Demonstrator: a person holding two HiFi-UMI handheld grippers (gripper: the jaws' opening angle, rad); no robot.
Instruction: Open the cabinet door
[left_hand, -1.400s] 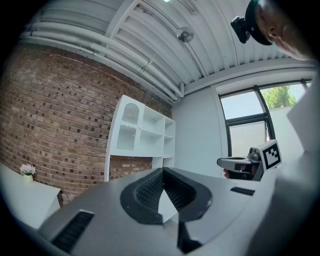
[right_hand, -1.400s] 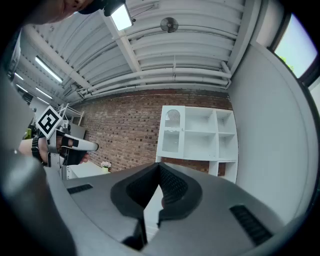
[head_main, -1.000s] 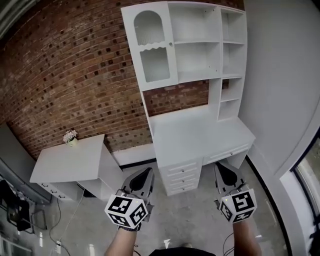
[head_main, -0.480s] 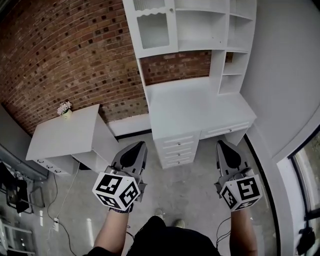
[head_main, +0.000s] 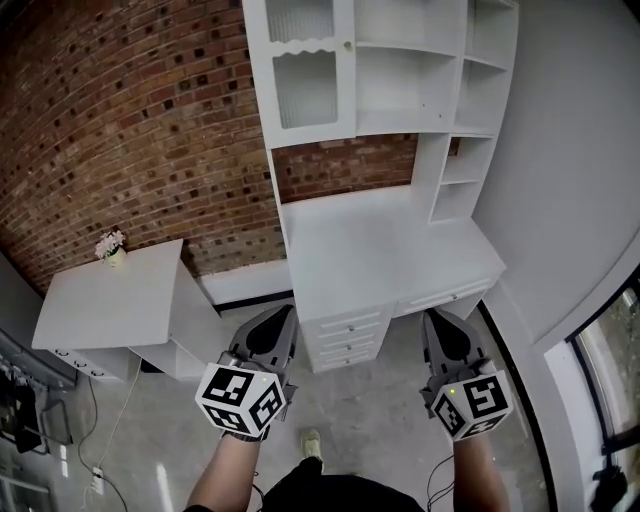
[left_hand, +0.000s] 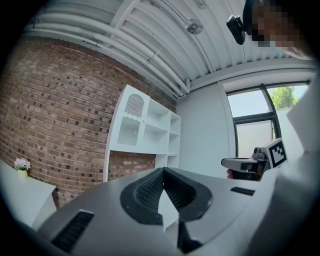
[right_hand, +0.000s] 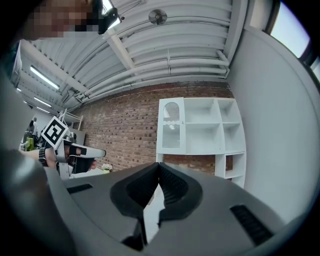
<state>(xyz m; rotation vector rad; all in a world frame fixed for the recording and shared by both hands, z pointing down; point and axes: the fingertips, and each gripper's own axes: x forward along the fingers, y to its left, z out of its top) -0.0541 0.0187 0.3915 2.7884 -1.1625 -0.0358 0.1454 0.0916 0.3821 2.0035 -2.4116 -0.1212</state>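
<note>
Approach step: left gripper (head_main: 283, 314) and right gripper (head_main: 437, 320) have come closer to the surface (head_main: 380, 245), so the reach is underway but nothing is opened. The door (head_main: 305, 70) sits shut above the surface's left end, well apart from both. Fingers on both are closed, empty, touching nothing.

The brick wall (head_main: 130, 120) at upper left is showing red-brown with pale mortar. The cabinet (head_main: 400, 60) and its cabinet door (head_main: 305, 85) are showing plain white. At the bottom, the left hand-held gripper (head_main: 284, 314) and right hand-held gripper (head_main: 434, 320) are wearing black-and-white square markers above the mottled grey floor (head_main: 380, 430).
</note>
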